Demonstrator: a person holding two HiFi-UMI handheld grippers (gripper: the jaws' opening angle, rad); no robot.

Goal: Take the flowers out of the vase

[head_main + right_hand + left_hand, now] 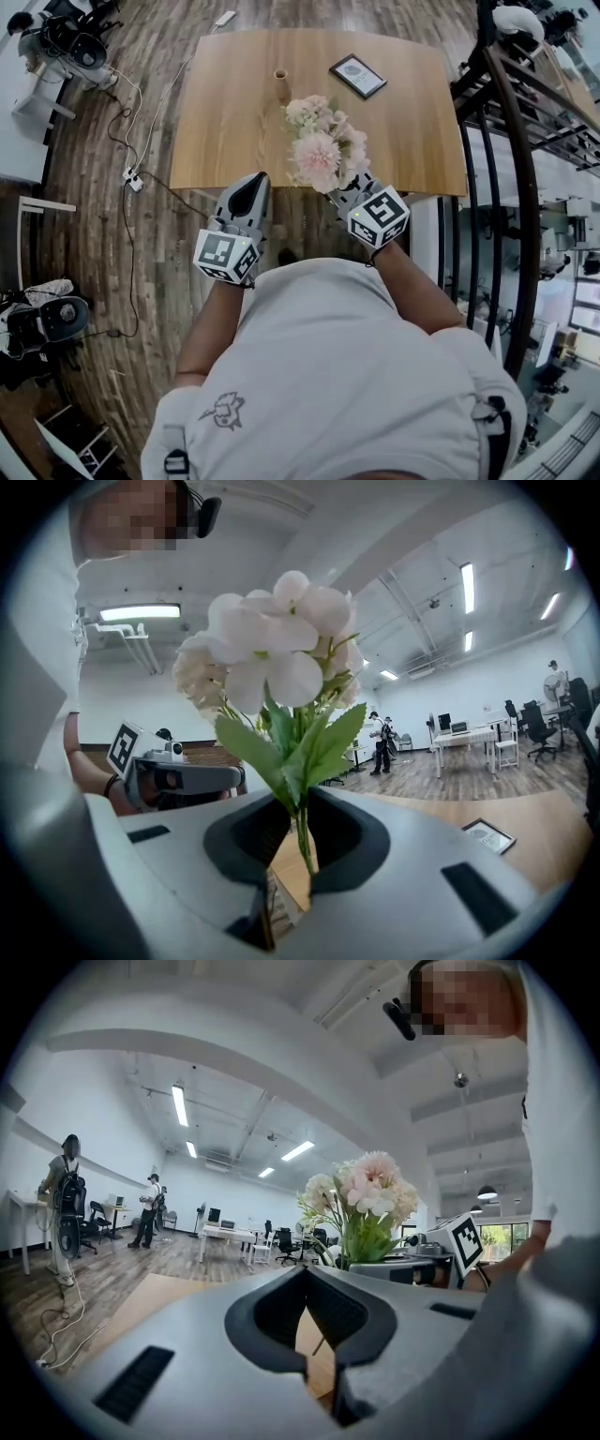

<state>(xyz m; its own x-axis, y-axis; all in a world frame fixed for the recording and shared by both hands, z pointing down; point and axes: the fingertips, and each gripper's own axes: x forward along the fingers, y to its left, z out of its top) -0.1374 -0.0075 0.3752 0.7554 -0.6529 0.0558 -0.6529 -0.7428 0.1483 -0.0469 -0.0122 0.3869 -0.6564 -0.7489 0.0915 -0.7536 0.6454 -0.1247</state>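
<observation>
1. Right gripper: the jaws are pinched on the green stems of the flowers. In the right gripper view the stems pass straight down between the two dark pads, and the leaves and pale pink and white blooms stand upright above the jaws. Its marker cube faces the head camera.

2. Flowers: the bunch is held in the air above the near edge of the wooden table, a little right of that edge's middle. It is fully out of the vase and well apart from it.

3. Vase: a small, narrow, tan vessel standing upright on the table near the far edge, slightly left of the middle.

4. Left gripper: it sits just beside the right gripper, at the near edge of the table. In the left gripper view the jaw tips are pressed together with nothing gripped. The flowers appear beyond them, to the right.

5. Framed picture: it lies flat on the table near the far edge, right of the vase. It touches neither the vase nor the flowers.
</observation>
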